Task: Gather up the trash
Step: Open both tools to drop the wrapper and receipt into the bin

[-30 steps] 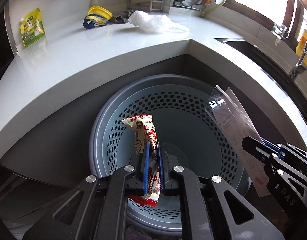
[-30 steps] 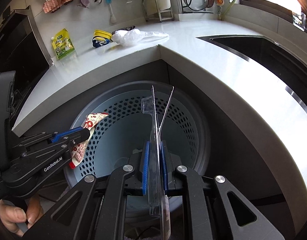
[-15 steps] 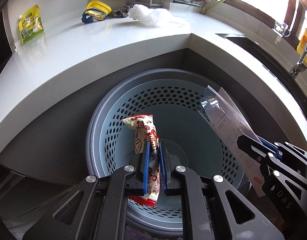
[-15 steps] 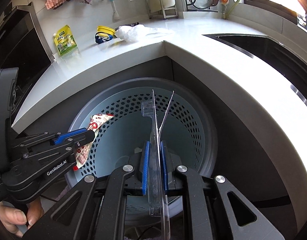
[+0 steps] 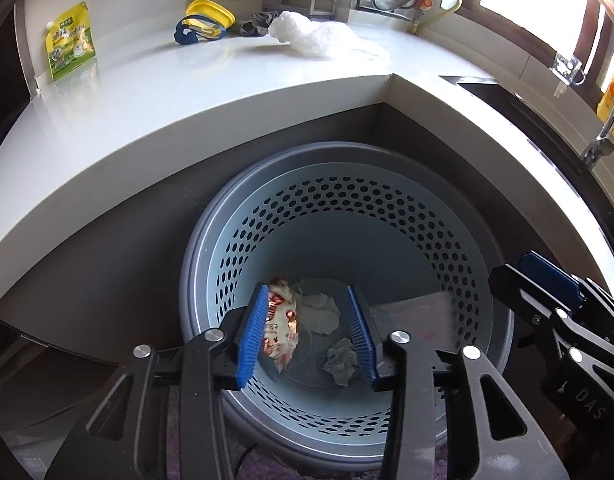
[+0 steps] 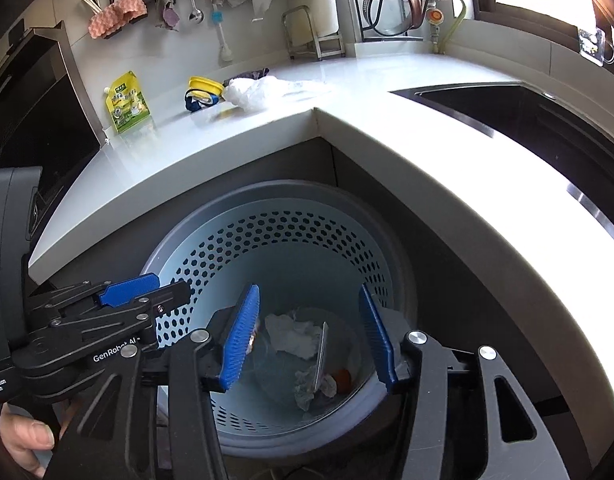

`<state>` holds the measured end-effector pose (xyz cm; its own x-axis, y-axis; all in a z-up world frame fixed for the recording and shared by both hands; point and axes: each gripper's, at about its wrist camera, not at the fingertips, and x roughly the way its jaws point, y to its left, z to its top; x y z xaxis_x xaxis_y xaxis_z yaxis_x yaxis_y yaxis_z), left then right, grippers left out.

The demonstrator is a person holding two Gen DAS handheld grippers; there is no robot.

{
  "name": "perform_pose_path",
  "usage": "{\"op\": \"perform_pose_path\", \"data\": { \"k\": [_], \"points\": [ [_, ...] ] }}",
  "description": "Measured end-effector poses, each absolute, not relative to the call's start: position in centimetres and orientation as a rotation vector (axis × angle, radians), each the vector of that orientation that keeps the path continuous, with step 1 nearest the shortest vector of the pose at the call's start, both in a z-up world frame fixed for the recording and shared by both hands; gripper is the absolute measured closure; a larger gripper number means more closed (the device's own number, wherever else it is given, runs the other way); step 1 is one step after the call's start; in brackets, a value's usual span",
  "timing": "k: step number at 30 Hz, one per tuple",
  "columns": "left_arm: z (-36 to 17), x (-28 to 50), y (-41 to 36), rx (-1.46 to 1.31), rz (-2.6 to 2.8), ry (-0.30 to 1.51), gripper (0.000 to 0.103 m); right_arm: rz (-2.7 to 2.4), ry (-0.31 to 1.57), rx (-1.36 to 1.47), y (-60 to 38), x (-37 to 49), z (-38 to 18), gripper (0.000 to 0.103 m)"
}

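Release was the step: both grippers hung over the perforated blue bin (image 5: 347, 216) at frame centre. Left gripper (image 5: 307, 332) had just been opening, jaws spread; the red-and-white snack wrapper (image 5: 281, 330) lay loose against its left pad, probably dropping. Right gripper (image 6: 311, 336) also just opened, nothing pinched; the clear plastic packet (image 6: 321, 356) stood on edge down in the bin. Good practice, I'd judge: hold over the mouth until both pieces clear the pads. Bin floor held crumpled tissue (image 6: 293, 334) and a grey wad (image 5: 341, 364). White plastic bag (image 5: 311, 36) remained on the counter (image 5: 187, 92), upper centre.
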<state>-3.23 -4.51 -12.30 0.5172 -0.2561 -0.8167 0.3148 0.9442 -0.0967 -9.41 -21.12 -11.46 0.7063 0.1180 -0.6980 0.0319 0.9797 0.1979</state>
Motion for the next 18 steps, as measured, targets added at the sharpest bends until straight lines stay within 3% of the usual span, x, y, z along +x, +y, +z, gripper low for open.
{"op": "perform_pose_path", "data": {
  "k": [6, 8, 14, 18],
  "points": [
    [-11.7, -3.6, -4.0, 0.075, -0.304, 0.931, 0.041, -0.004, 0.726, 0.174, -21.6, -9.9, -11.0, 0.035],
    [-11.4, -3.7, -3.8, 0.079, -0.283, 0.907, 0.029, -0.022, 0.708, 0.161, -21.7, -10.1, -10.8, 0.028],
    [-9.7, -4.2, -3.0, 0.068, -0.243, 0.821, 0.011, -0.044, 0.666, 0.128, -21.3, -10.6, -9.9, 0.021],
    [-9.1, -4.5, -2.9, 0.061, -0.242, 0.794, 0.008, -0.078, 0.636, 0.068, -20.6, -10.7, -9.2, 0.019]
  ]
}}
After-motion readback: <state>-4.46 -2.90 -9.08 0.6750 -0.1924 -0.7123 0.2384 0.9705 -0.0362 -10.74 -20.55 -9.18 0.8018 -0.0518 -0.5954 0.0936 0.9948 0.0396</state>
